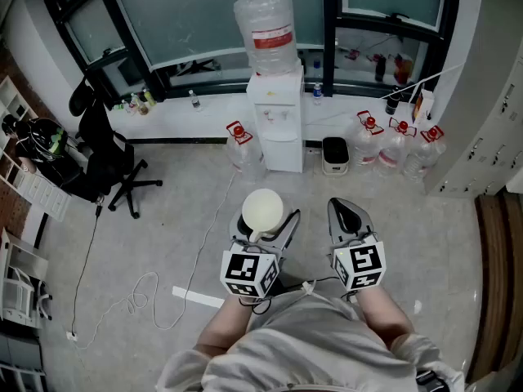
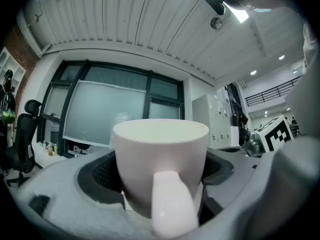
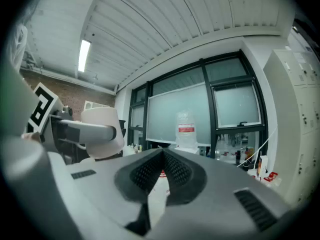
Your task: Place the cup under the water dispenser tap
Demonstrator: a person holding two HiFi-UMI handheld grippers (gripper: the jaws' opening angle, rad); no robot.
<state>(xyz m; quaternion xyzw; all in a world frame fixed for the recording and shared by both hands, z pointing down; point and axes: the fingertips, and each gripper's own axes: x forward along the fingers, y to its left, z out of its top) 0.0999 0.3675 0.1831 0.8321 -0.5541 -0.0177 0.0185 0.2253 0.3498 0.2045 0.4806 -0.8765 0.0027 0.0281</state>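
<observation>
Between left gripper (image 1: 268,220) jaws: white cup (image 1: 262,208) is sitting clamped, handle pointing toward the person.
Right gripper (image 1: 346,211): is hanging empty, jaws pressed together.
Water dispenser (image 1: 276,125): is standing by the window, well apart from the white cup.

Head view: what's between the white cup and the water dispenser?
Only bare grey floor, between the white cup in the left gripper and the white water dispenser; head view shows it.

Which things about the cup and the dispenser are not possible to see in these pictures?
Head view: the taps of the water dispenser are too small.
Left gripper view: the held cup blocks the middle; no dispenser shows.
Right gripper view: the right gripper itself covers the dispenser's tap area.
</observation>
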